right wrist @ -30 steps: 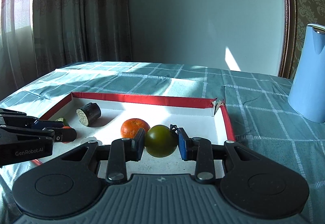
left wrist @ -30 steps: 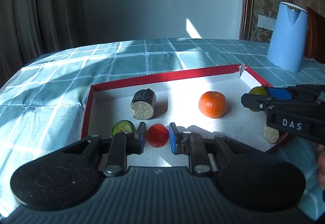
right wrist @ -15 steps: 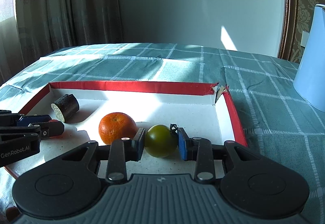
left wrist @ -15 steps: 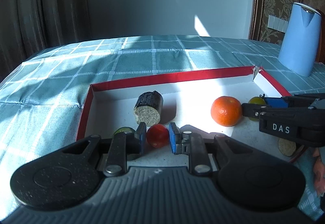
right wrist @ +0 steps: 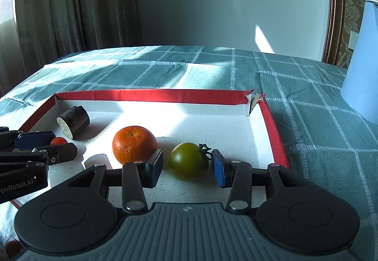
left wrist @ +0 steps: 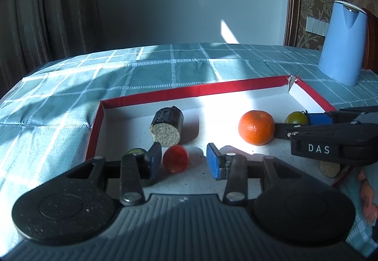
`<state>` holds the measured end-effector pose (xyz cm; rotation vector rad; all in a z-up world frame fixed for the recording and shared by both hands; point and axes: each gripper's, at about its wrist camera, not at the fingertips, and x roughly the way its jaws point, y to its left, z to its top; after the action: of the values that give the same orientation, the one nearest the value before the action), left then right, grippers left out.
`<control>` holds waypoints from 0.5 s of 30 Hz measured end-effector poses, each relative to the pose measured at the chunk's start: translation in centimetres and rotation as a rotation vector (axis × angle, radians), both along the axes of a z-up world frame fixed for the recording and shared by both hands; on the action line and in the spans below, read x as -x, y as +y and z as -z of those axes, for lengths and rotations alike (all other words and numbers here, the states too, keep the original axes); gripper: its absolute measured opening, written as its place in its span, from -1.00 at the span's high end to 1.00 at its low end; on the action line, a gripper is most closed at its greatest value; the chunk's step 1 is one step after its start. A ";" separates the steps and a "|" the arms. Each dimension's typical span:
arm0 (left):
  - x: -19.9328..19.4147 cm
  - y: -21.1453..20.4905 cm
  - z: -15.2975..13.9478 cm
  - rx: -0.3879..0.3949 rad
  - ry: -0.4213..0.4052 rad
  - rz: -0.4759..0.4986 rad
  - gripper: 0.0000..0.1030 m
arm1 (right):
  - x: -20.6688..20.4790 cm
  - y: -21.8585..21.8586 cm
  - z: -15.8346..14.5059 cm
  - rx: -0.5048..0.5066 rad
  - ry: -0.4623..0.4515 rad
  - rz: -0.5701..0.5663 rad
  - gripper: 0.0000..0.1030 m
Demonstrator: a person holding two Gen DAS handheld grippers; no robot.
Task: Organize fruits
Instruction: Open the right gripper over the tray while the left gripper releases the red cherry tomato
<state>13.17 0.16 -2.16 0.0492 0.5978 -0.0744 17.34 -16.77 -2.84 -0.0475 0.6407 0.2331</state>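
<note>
Between the blue pads of your left tool (left wrist: 184, 161) sat the red tomato (left wrist: 176, 158), resting on the white floor of the red-rimmed tray (left wrist: 193, 89) near its front left corner; the jaws were opening, and a gap showed on each side of the fruit, so nothing was clamped. Your right tool (right wrist: 187, 165) was doing the same around the green tomato (right wrist: 188, 161), its jaws opening and both pads clear of the skin, just beside the orange (right wrist: 134, 144). Both tomatoes looked light, smooth and thin-skinned, so they would likely bruise or split under a hard squeeze and roll if nudged. You would have done best to take each across its widest middle, with the green one's stem (right wrist: 204, 150) kept off the pads. The orange seemed firmer, its dimpled peel giving better grip. The dark cut chunk (left wrist: 168, 125) lay on its side behind the red tomato and looked stiff, easiest to take across its round body.
</note>
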 end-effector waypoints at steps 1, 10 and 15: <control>0.1 0.0 0.0 0.000 -0.005 0.001 0.13 | 0.0 -0.1 0.0 -0.002 -0.001 0.004 -0.05; 1.3 -0.1 -0.5 -0.041 -0.062 -0.011 -0.45 | 0.3 -0.7 -0.1 -0.024 -0.006 0.022 -0.29; 2.3 0.5 -0.7 -0.031 -0.084 -0.025 -0.51 | 0.9 -1.4 -0.4 -0.064 -0.018 0.029 -0.35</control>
<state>10.85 0.66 -1.41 0.0744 0.5160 -0.0388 16.44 -18.15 -2.42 0.0214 0.6156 0.2243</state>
